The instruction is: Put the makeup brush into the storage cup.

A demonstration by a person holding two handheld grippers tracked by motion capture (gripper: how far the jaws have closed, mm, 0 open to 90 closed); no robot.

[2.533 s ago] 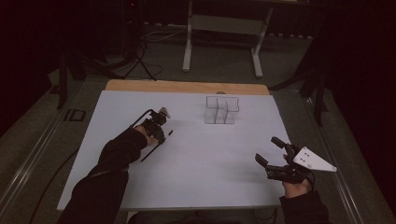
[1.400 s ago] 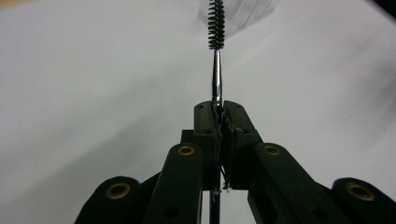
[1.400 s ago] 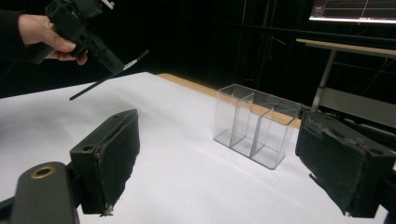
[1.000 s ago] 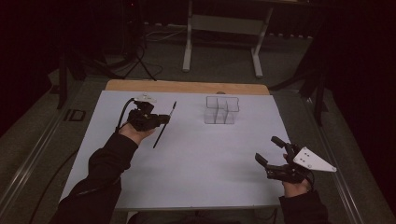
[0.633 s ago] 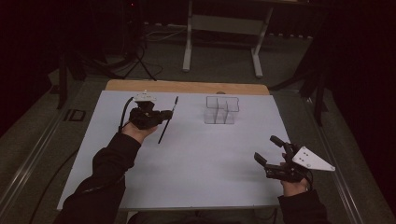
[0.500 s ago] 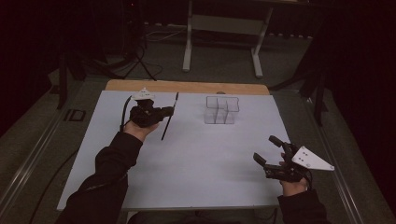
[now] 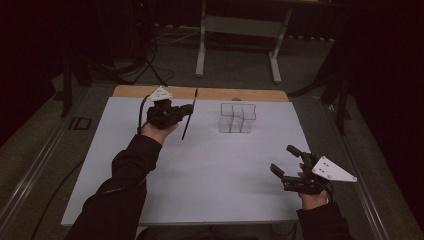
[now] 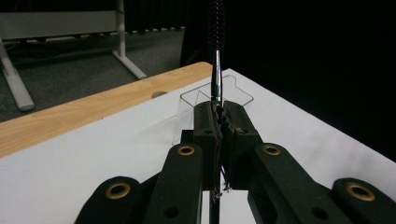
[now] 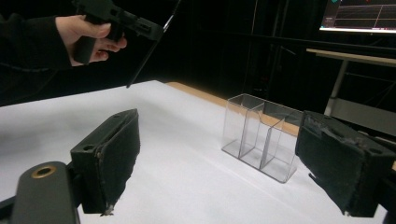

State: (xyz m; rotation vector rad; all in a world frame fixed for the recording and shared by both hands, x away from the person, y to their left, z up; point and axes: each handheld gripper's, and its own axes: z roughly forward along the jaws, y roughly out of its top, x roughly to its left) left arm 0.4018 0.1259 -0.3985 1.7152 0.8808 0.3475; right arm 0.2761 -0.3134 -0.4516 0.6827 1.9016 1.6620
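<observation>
High view looks down over the table (image 7: 210, 165); both gripper views sit low, sharing the clear box (image 7: 237, 118).

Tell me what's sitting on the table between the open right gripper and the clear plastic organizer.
Nothing: in the high view, only bare white table separates the right gripper from the clear organizer. The right gripper view shows the same.
</observation>
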